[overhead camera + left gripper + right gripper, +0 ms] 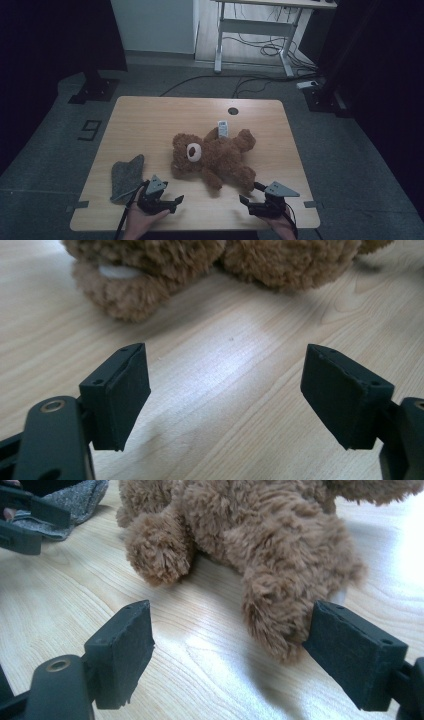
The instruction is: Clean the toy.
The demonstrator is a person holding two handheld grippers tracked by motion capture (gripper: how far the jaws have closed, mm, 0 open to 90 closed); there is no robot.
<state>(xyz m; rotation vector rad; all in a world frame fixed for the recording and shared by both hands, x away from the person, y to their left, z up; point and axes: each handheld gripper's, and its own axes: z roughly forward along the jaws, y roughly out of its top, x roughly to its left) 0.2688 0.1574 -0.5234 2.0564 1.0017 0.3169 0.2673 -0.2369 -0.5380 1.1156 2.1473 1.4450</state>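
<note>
A brown teddy bear [212, 155] lies on its back in the middle of the wooden table [145, 120], a white tag [223, 128] at its far side. My left gripper [172, 204] rests near the front edge, just in front of the bear's head, open. In the left gripper view the gripper [225, 390] has bare wood between its pads, with the bear [150, 270] beyond them. My right gripper [250, 193] is open beside the bear's leg. In the right gripper view the gripper [230, 645] has that leg [275, 615] close against the right pad, not squeezed.
A grey felt cloth [126, 175] lies at the front left, beside my left gripper; it is also in the right gripper view [75, 500]. A round cable hole [233, 111] sits near the table's far edge. A white desk frame [250, 30] and floor cables stand behind.
</note>
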